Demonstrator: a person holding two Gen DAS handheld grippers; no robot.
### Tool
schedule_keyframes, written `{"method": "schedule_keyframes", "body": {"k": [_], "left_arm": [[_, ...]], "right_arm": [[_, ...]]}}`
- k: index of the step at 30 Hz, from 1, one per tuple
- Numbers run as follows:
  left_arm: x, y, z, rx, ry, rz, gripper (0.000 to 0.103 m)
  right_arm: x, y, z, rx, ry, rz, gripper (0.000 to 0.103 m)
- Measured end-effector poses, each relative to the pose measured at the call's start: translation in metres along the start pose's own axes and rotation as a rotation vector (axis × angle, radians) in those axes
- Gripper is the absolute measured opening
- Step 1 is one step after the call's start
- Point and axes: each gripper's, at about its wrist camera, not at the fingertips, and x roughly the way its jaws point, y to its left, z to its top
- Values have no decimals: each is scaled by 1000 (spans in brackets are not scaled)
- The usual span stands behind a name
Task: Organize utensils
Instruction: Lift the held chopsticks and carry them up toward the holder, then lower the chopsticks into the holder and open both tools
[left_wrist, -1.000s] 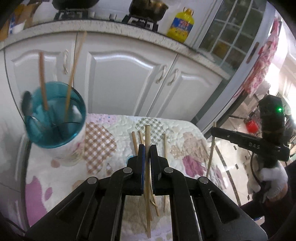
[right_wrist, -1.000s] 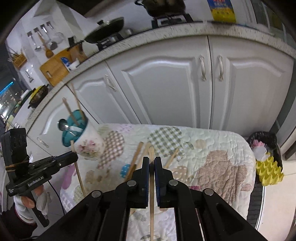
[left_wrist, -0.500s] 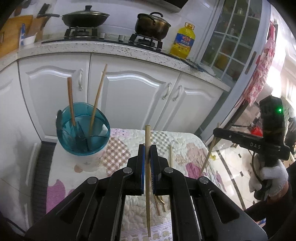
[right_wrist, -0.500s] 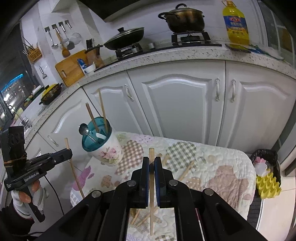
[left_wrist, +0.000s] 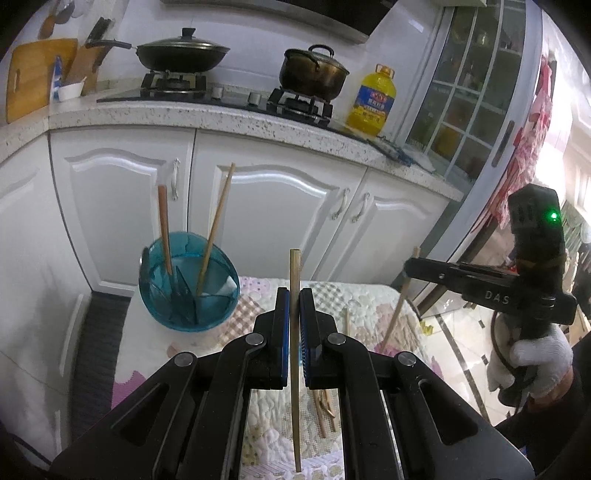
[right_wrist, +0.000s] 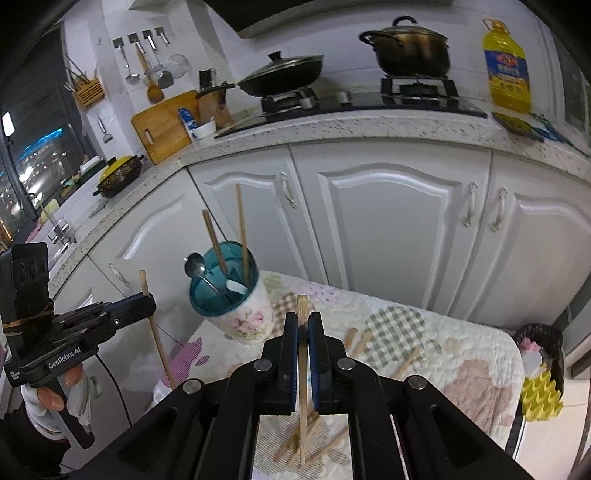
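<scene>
My left gripper (left_wrist: 294, 295) is shut on a wooden chopstick (left_wrist: 295, 332), held upright above the quilted table. My right gripper (right_wrist: 303, 319) is shut on another chopstick (right_wrist: 303, 369), also upright. The utensil cup (left_wrist: 188, 288), teal inside with a floral outside (right_wrist: 236, 314), stands at the table's far left and holds two chopsticks (right_wrist: 242, 229) and a metal spoon (right_wrist: 195, 266). Several loose chopsticks (right_wrist: 406, 363) lie on the cloth. The right gripper shows in the left wrist view (left_wrist: 410, 267) and the left gripper in the right wrist view (right_wrist: 147, 306).
White kitchen cabinets (right_wrist: 388, 221) stand behind the table, with a stove, a wok (left_wrist: 181, 55), a pot and an oil bottle (left_wrist: 371, 105) on the counter. A black bin (right_wrist: 539, 350) with yellow packing stands right of the table. A glass door (left_wrist: 469, 110) is at the right.
Both grippers have risen and pulled back from the table, each keeping its chopstick. The cup now looks smaller and lower in both views, and the countertop has come into sight.
</scene>
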Motion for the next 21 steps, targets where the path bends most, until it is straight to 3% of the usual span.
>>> {"method": "schedule_keyframes", "body": {"k": [10,21], "left_arm": [[-47,11,52,-5,-106,0,4],[-70,39,113,-2,-252,145,4]], "right_arm": [[-1,48,52,-96,-48,39,5],[4,99,121,-179,-145,43,5]]}}
